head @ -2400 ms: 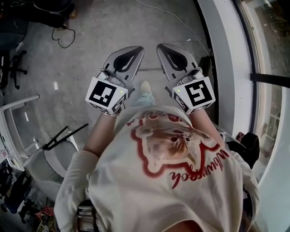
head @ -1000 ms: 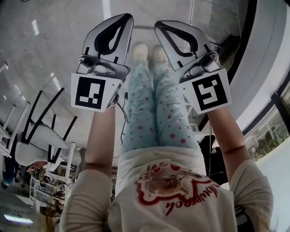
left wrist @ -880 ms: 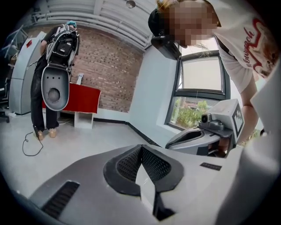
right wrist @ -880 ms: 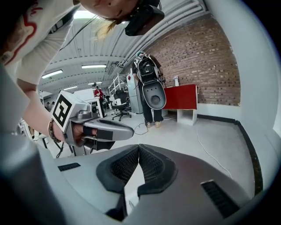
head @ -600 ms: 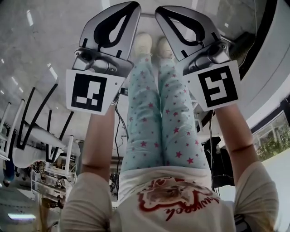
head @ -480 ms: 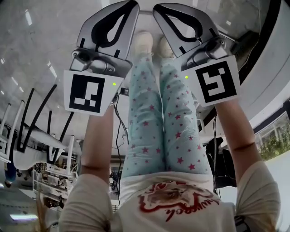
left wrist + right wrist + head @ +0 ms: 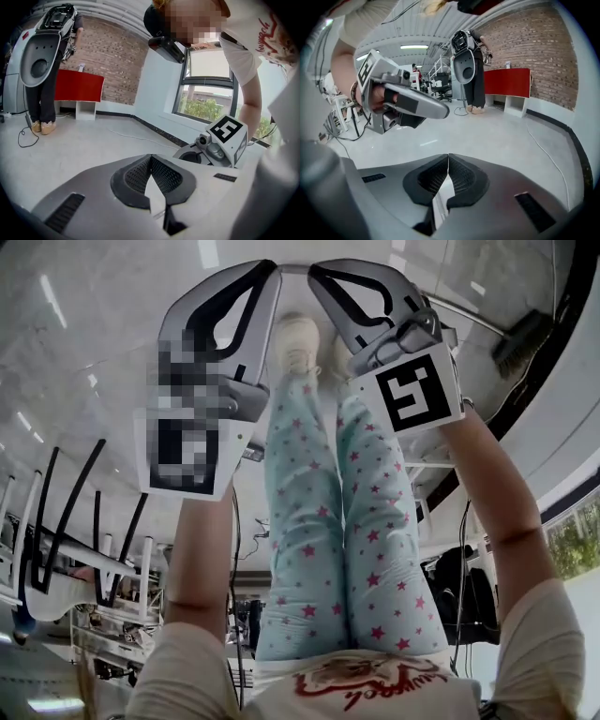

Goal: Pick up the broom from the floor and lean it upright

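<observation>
The broom lies on the pale floor at the upper right of the head view. Its dark brush head (image 7: pixel 521 341) points toward the black skirting, and its thin handle (image 7: pixel 469 319) runs left behind my right gripper. Both grippers hang low over the floor ahead of the person's shoes (image 7: pixel 295 338). My left gripper (image 7: pixel 271 268) is shut with nothing in it, its tips meeting (image 7: pixel 151 157). My right gripper (image 7: pixel 315 271) is also shut and holds nothing (image 7: pixel 448 156). Neither gripper view shows the broom.
Black-legged chairs (image 7: pixel 66 521) stand at the left. A black skirting strip (image 7: pixel 553 343) and a window wall run along the right. A person stands by a red cabinet (image 7: pixel 77 86) at the brick wall. A thin cable (image 7: pixel 548 154) lies on the floor.
Both grippers have dropped toward the floor and the head has bent further over. The broom's brush head has come into view at the upper right. The jaws stay shut.
</observation>
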The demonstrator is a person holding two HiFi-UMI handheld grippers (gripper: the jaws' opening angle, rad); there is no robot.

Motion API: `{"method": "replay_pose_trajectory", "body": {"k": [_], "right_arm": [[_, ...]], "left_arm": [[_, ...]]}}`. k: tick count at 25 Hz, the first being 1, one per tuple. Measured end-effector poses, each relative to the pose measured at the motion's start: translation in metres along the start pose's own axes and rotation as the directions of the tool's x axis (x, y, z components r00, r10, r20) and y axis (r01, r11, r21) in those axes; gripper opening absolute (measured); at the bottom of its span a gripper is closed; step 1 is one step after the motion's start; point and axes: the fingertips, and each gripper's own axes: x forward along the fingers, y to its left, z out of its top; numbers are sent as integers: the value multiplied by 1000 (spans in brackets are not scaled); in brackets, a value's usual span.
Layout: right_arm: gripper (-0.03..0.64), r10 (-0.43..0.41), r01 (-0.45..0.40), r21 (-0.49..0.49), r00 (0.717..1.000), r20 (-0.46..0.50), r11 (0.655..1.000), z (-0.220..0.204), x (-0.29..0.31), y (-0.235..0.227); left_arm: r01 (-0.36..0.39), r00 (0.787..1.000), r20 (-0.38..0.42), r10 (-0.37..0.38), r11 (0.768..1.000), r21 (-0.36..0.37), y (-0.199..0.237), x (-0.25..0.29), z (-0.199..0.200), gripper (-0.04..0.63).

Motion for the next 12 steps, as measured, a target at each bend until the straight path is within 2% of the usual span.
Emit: {"method": "replay_pose_trajectory", "body": {"k": [5,12], "right_arm": [[23,97,-98,-58,995,-18,993,-30,37,25],[26,176,-195,-152,976,-131,969,-93,80,44]], "left_arm": [[5,1000,-13,-5,1000,11,13,4,-33,21],[11,1000,2,-11,999,33,31,24,-60,21]]}}
